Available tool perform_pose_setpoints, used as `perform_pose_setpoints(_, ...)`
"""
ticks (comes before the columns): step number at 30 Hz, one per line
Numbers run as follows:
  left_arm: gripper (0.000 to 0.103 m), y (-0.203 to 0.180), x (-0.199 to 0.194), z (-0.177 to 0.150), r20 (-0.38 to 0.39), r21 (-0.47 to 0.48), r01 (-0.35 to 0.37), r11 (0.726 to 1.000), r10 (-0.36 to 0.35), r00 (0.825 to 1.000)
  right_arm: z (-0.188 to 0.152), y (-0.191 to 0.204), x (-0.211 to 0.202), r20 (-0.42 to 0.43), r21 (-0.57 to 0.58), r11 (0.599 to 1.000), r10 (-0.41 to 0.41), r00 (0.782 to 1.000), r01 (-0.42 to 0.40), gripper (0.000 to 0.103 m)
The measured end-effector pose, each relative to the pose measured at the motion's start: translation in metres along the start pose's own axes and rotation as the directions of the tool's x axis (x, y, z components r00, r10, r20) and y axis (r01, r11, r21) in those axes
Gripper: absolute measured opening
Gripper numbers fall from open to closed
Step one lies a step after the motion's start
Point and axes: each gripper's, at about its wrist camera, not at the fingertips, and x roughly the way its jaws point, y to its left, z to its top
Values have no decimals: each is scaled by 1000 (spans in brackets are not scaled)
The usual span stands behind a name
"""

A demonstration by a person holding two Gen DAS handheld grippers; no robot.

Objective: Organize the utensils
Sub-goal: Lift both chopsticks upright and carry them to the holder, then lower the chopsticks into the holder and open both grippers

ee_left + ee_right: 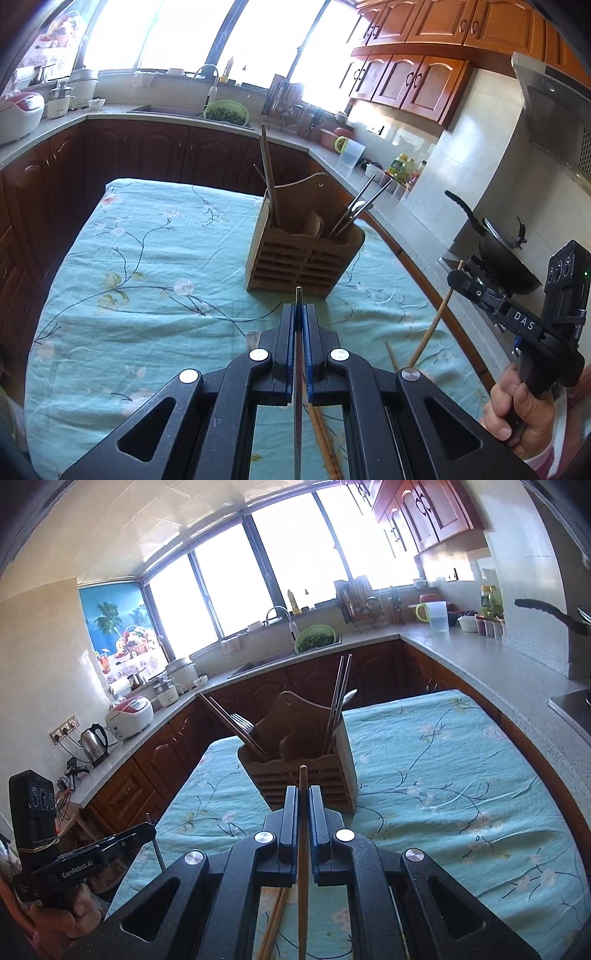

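The left gripper (299, 314) clamps a thin metal chopstick (298, 369), the right gripper (303, 797) a wooden chopstick (303, 849), each lengthwise (tips forward, probably for dropping in) toward the slatted wooden utensil holder (306, 254) on the cloth-covered surface (147, 258).
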Motion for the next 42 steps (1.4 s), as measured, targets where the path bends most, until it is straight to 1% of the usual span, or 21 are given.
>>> perform_pose_setpoints(3,2,0,-14,0,28,-1,10,1000,-10,1000,4,-1,-8,23,0,1000,7,1000,-7,5)
perform_pose_setpoints(9,2,-1,-25,1,63,6,18,1000,-19,998,7,1,-14,48,-5,1000,8,999,-8,5)
perform_pose_setpoints(25,2,-1,-22,10,97,8,17,1000,-18,995,12,0,-14,67,-3,1000,2,998,-2,5)
perform_pose_setpoints(29,2,-2,-20,19,113,14,18,1000,-20,993,18,-1,-13,79,-7,1000,-1,997,1,5)
perform_pose_setpoints(35,2,-4,-18,40,161,32,19,999,-24,987,36,-1,-7,108,-15,1000,-9,994,11,5)
perform_pose_setpoints(38,2,-6,-15,53,192,37,18,999,-24,981,50,-4,-4,133,-12,1000,-13,991,15,5)
perform_pose_setpoints(42,2,-11,-11,76,245,49,13,999,-25,969,73,-7,0,178,-2,1000,-16,984,16,5)
